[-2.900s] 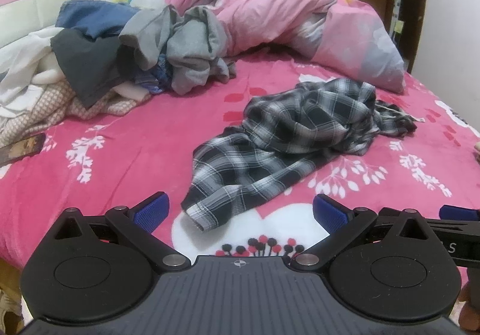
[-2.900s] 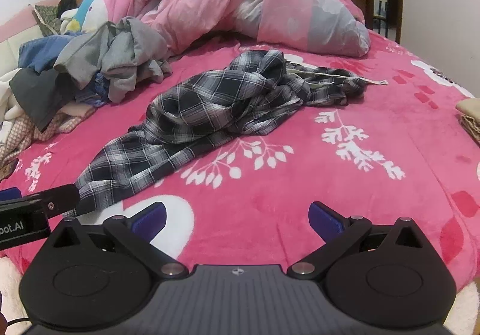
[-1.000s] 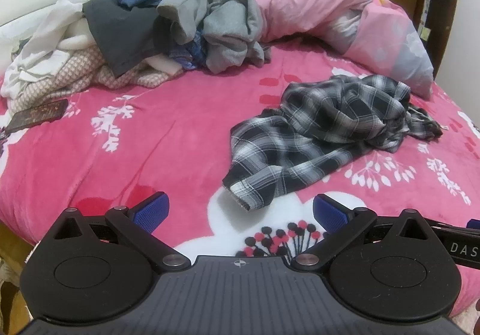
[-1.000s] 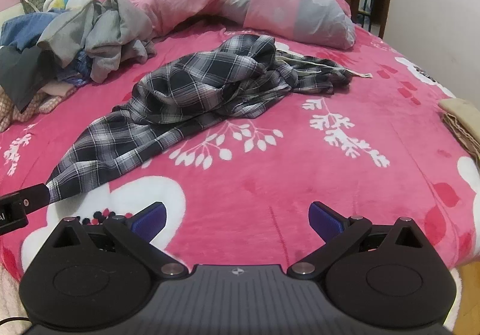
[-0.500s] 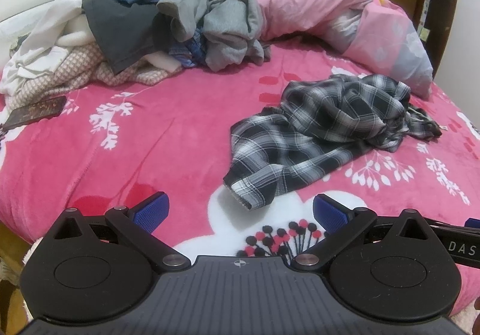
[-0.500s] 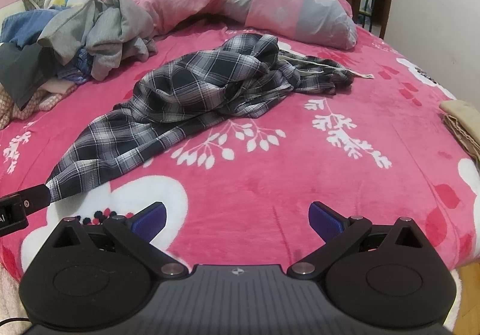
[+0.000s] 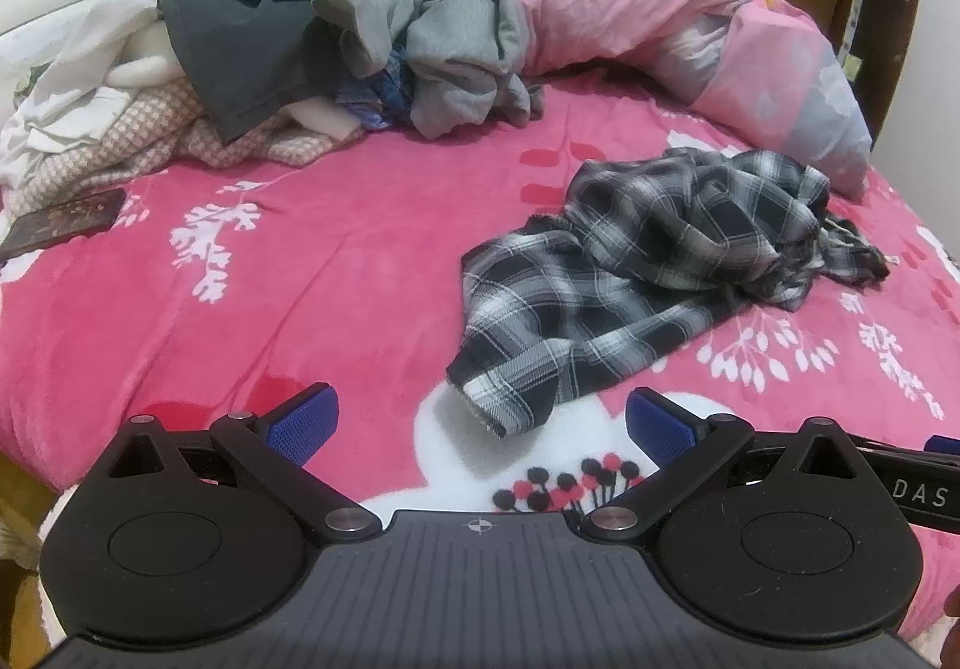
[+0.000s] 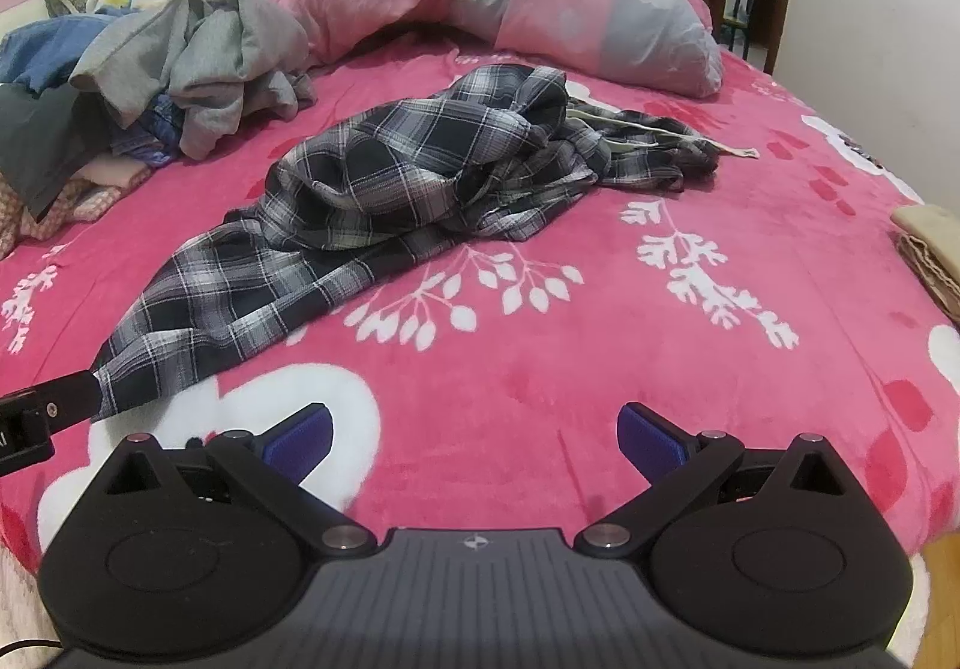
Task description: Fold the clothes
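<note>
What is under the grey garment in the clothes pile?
Under the grey garment a blue patterned cloth pokes out, next to a dark grey piece and a checked pink-white cloth. Anything deeper in the pile is covered.

Even, soft indoor light fills both views, with only a faint shadow under the shirt [image 7: 648, 273] hem at lower centre, strong fisheye bending at the dark-cornered edges, and slightly grainy but unblurred detail.

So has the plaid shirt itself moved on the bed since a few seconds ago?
No. The plaid shirt keeps its cuff at the white flower print; only the cameras shifted.
</note>
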Available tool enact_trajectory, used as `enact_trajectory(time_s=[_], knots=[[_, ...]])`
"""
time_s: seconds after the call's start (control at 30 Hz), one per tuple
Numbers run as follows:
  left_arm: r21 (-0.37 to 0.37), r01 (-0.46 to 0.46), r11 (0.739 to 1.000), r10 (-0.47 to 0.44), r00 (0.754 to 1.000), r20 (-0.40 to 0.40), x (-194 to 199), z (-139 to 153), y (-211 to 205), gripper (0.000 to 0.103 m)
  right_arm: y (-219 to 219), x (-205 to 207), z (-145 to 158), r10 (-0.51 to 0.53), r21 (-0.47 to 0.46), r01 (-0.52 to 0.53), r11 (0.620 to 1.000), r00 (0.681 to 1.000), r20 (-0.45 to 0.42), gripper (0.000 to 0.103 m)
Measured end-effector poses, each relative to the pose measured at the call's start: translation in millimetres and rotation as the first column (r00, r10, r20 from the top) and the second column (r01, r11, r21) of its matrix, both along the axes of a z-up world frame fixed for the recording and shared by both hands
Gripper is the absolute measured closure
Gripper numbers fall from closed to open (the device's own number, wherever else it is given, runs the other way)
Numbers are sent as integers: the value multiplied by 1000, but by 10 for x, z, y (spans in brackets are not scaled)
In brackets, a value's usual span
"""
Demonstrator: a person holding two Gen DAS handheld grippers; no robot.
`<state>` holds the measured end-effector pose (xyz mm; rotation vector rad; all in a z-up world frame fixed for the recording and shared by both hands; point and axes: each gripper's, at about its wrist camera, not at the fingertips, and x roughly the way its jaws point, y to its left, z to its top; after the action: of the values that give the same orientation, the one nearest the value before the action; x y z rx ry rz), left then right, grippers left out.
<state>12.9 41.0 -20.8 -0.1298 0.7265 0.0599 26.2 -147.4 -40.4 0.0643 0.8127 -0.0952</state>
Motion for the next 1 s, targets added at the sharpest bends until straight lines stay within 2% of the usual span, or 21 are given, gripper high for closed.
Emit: enact_trajectory(time_s=[0.33, 0.43, 0.5, 0.57, 0.63, 0.7, 0.77, 0.83, 0.87, 0.93, 1.0], knots=[[-16, 23, 1000, -23, 1000, -4, 201, -100, 20, 0, -56, 193, -87, 10, 26, -10, 1000, 1000, 6, 0], [-45, 36, 998, -36, 999, -3, 306, -164, 53, 0, -143, 250, -169, 53, 68, -54, 996, 998, 31, 0], [-101, 30, 994, -29, 999, 13, 376, -213, 120, 0, -239, 275, -200, 120, 128, -131, 983, 989, 88, 0], [-150, 23, 988, -19, 999, 28, 453, -263, 183, 0, -326, 335, -190, 135, 152, -159, 975, 978, 156, 0], [-154, 17, 988, -11, 999, 42, 560, -300, 203, 0, -413, 464, -147, 132, 152, -165, 974, 969, 208, 0], [-125, 23, 992, -16, 998, 54, 677, -336, 207, 0, -501, 690, -72, 130, 152, -173, 973, 959, 253, 0], [-83, 33, 996, -29, 998, 56, 784, -368, 202, 3, -565, 946, 9, 141, 163, -194, 968, 947, 290, 0], [-57, 60, 997, -58, 998, 30, 892, -413, 195, 11, -573, 1191, 83, 169, 180, -235, 955, 933, 318, 3], [-52, 71, 996, -71, 997, 15, 938, -440, 192, 13, -530, 1309, 105, 197, 182, -268, 946, 922, 332, 6], [-52, 81, 995, -82, 997, -9, 995, -500, 189, 27, -407, 1546, 134, 265, 178, -345, 922, 894, 361, 11], [-45, 77, 996, -79, 997, -22, 1019, -561, 176, 30, -251, 1763, 93, 323, 168, -398, 902, 879, 351, 16]])
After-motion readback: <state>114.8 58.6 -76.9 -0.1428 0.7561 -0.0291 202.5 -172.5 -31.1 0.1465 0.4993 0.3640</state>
